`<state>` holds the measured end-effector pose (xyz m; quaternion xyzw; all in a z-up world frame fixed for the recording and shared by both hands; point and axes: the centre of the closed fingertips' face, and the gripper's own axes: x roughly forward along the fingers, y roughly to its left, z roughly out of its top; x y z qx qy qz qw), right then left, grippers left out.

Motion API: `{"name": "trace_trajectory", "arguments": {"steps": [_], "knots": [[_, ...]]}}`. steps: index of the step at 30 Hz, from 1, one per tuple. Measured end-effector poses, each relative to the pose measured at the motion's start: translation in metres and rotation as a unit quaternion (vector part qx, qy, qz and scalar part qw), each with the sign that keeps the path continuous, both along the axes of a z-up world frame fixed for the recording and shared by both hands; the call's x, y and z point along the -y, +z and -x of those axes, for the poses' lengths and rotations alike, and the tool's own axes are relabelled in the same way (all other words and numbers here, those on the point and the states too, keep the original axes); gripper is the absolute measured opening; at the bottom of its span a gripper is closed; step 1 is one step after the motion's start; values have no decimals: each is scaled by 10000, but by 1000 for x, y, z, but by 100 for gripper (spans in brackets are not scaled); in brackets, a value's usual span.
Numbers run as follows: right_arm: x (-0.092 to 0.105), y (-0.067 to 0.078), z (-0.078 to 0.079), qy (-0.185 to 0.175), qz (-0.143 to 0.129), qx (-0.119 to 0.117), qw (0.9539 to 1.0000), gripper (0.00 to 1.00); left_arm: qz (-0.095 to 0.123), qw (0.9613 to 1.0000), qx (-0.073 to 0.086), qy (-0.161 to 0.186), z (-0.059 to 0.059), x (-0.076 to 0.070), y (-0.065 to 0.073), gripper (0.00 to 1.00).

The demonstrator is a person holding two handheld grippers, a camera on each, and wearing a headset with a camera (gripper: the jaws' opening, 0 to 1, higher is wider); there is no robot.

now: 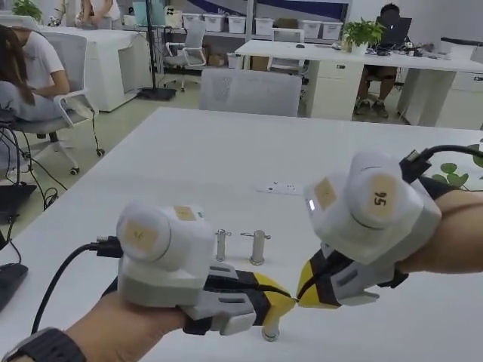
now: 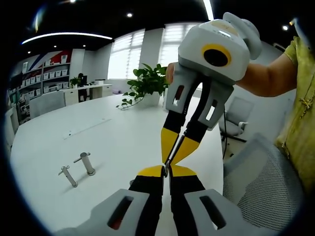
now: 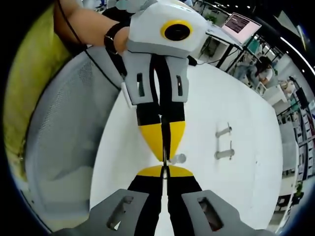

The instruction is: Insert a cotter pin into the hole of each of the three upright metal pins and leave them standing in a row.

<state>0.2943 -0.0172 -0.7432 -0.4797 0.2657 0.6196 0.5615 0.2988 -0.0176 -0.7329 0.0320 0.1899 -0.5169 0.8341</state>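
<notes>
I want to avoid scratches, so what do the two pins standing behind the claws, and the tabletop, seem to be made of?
The left pin and the right pin look like bare metal, probably steel: silver-grey with bright glints along the shafts. The tabletop looks like white laminate or painted board with a satin finish: even colour, soft reflections, no grain. The exact material stays open.

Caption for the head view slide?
Left gripper and right gripper meet tip to tip at the near metal pin; two more pins stand behind.

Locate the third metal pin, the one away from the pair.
Head view: the third pin is at bottom centre, just below where the left gripper and right gripper meet, nearer the person than the other two pins.
</notes>
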Motion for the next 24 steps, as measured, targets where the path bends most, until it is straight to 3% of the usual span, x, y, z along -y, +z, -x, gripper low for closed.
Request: {"name": "trace_trajectory", "arguments": {"steps": [5,11,15,24], "knots": [[-1,0,1,57,-31,57,10000,2,28,10000,-84,3,0,-1,0,1],[-2,1,0,98,-98,154,9998,2,35,10000,-46,-39,1,-2,0,1],[-3,2,0,131,-132,214,9996,2,55,10000,32,-67,0,-2,2,1],[-3,4,3,154,-195,97,9996,3,64,9995,168,-256,4,-3,5,0]]}}
